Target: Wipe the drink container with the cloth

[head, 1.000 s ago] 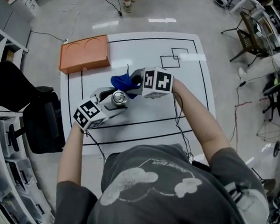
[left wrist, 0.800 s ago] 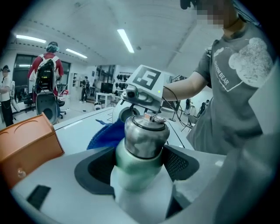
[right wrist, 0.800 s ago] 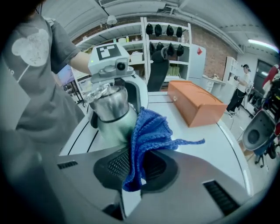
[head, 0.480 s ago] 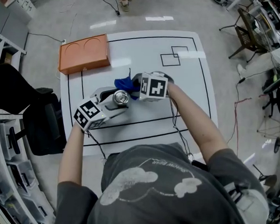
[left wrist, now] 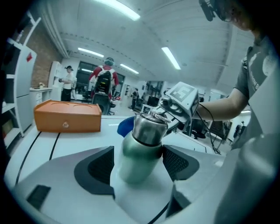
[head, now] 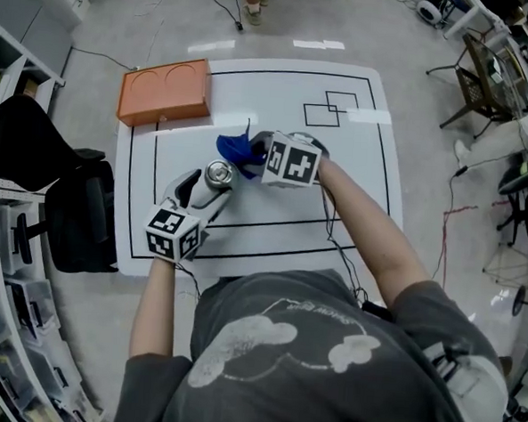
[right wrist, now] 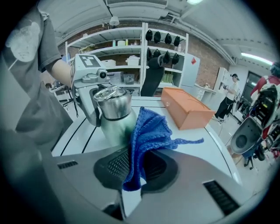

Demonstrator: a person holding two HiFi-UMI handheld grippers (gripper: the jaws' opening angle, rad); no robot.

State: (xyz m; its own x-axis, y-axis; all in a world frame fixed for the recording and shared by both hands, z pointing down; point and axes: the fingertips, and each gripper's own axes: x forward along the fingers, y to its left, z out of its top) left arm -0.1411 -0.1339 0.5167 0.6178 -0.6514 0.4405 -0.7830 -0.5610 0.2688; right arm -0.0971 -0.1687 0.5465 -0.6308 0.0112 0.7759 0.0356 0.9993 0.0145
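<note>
A steel drink bottle point(head: 218, 174) point(left wrist: 141, 143) point(right wrist: 112, 114) with a silver cap stands tilted on the white table point(head: 354, 202). My left gripper point(head: 207, 189) point(left wrist: 138, 162) is shut on the bottle's body, its pads against both sides. My right gripper point(head: 258, 157) point(right wrist: 133, 168) is shut on a blue knitted cloth point(head: 235, 149) point(right wrist: 148, 133) point(left wrist: 125, 126). The cloth hangs from the jaws and touches the bottle's side just below the cap.
An orange box point(head: 163, 90) point(right wrist: 186, 111) point(left wrist: 66, 115) lies at the table's far left corner. Black lines and two small squares point(head: 331, 109) are drawn on the table top. A black chair point(head: 77, 212) stands left of the table. People stand in the room behind.
My left gripper and the bottle have turned, so the marker cube now sits nearer the table's front edge. The right gripper with the cloth stays against the bottle, shifted slightly.
</note>
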